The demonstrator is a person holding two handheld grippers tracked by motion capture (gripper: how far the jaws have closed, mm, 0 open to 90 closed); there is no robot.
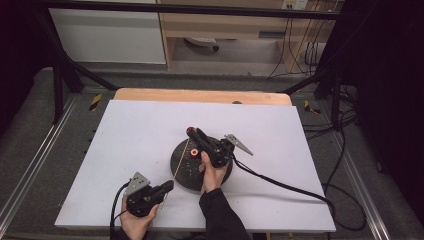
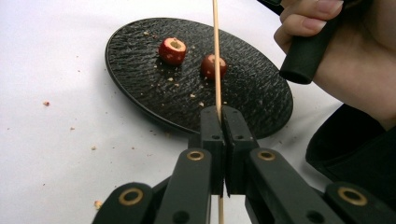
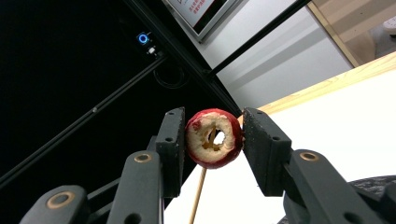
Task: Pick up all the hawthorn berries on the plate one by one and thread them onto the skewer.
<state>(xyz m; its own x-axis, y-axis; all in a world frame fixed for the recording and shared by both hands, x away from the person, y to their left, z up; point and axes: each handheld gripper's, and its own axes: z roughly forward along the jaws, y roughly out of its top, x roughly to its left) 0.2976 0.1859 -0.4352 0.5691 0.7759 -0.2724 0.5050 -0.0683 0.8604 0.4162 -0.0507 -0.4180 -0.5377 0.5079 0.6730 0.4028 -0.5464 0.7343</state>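
A white sheet (image 1: 140,150) covers a wooden table (image 1: 200,95) seen from above, with grey floor around it, a black metal frame, and a pale cabinet and shelving at the far wall. At the near edge, the person's left hand (image 1: 134,222) holds the left gripper (image 1: 167,187), whose jaws are pressed together on a thin wooden skewer (image 2: 215,51). In the left gripper view the skewer runs straight up from between the closed jaws and crosses over a round black textured plate (image 2: 140,79). The plate lies on the white sheet just beyond this gripper, near the middle of the table. On it sit two small red fruit pieces with hollowed centres: one (image 2: 172,50) toward the plate's far left, the other (image 2: 210,66) directly behind the skewer. Pale crumbs are scattered over the plate and the sheet beside it. Farther on, above the plate, the person's right hand (image 1: 212,172), in a dark sleeve, holds the right gripper (image 1: 192,132) pointing away from the person. In the right gripper view its jaws clamp a red fruit ring (image 3: 214,138) from both sides, its pale cut face and open core turned toward the camera. The skewer rises from below and its tip meets the underside of this ring. Behind the ring stand the dark frame bars and the room's light wall.
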